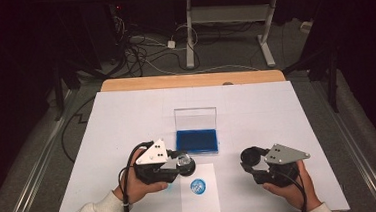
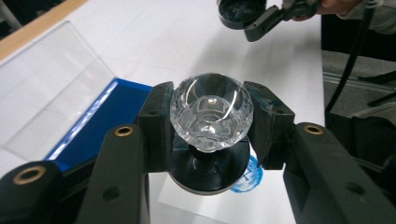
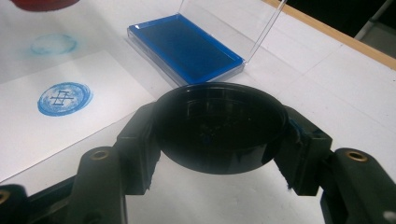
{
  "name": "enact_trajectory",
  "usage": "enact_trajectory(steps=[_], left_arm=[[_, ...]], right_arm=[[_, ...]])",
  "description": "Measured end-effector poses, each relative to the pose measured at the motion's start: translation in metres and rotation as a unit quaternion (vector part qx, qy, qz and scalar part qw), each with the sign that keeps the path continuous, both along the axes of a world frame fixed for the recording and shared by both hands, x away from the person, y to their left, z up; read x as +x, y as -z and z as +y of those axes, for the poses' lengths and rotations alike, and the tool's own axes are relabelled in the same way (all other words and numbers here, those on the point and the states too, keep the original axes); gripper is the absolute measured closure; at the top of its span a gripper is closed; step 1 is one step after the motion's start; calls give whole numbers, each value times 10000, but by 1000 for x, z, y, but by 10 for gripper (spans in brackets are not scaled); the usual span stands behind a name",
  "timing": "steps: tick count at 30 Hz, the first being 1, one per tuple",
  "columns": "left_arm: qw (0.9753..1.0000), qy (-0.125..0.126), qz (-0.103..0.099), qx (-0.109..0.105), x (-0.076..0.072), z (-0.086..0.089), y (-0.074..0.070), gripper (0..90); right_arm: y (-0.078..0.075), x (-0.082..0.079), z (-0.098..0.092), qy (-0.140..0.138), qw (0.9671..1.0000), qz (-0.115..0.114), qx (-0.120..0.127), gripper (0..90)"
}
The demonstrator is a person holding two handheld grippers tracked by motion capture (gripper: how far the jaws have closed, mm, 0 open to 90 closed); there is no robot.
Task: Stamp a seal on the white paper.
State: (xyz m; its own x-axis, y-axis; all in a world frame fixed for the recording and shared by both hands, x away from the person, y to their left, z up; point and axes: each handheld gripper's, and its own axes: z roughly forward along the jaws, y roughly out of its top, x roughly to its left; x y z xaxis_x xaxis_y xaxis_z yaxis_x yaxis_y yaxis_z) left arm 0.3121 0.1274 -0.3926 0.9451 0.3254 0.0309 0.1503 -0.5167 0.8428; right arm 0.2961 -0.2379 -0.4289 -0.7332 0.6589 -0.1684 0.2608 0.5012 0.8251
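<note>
A stamp point(image 2: 211, 119) with a faceted clear knob is gripped between the jaws of the left claw point(image 1: 177, 163), held just above the white sheet of paper point(image 1: 199, 205) on the bench point(image 1: 126, 115). A round blue imprint point(image 1: 197, 186) is seen on the paper just beside it. A black round cap point(image 3: 219, 126) is clamped by the right claw point(image 1: 252, 159), well apart to the right. The open blue ink pad point(image 1: 197, 139) lies behind the paper.

My high view looks forward and down over the table point(image 1: 126, 115). Both gripper views sit low and close along their jaws; all three share the blue ink pad point(image 1: 197, 140) and stamped paper point(image 1: 202, 197).
</note>
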Motion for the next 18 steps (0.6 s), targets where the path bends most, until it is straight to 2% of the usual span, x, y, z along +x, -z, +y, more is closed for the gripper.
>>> enact_trajectory(steps=[18], left_arm=[[9993,-346,-142,-82,6,25,-11,545]], right_arm=[[-1,1,0,-31,10000,7,2,384]])
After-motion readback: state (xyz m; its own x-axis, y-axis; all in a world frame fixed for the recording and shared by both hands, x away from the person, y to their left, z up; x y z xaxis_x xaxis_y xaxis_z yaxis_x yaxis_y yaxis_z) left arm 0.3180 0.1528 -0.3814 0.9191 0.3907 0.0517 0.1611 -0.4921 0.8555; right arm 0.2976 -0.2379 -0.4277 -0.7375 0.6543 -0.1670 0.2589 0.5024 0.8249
